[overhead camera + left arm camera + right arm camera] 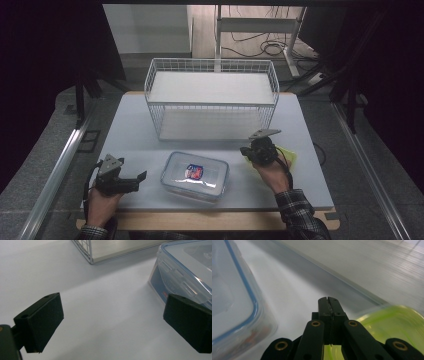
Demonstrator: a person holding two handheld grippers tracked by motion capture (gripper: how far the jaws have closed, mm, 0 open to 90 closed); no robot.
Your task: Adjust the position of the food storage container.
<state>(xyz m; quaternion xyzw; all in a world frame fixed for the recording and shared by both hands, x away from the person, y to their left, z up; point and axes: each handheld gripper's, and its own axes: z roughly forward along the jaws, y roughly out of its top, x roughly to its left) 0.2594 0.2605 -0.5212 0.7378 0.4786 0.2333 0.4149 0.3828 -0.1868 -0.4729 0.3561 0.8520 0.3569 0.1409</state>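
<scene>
A clear plastic box with a blue-rimmed lid and a red and blue label lies on the grey table, near its front edge. My left gripper rests open just left of it. Its pads stand wide apart over bare table, with the box beside the right pad. To the right of the box, my right gripper has its jaws pressed together. A yellow-green translucent thing lies under and beside it. I cannot tell whether the jaws pinch its edge.
A white wire basket stands at the back middle of the table; its corner appears in the left gripper view. Cables and a metal frame lie on the floor beyond. Metal rails run along both sides.
</scene>
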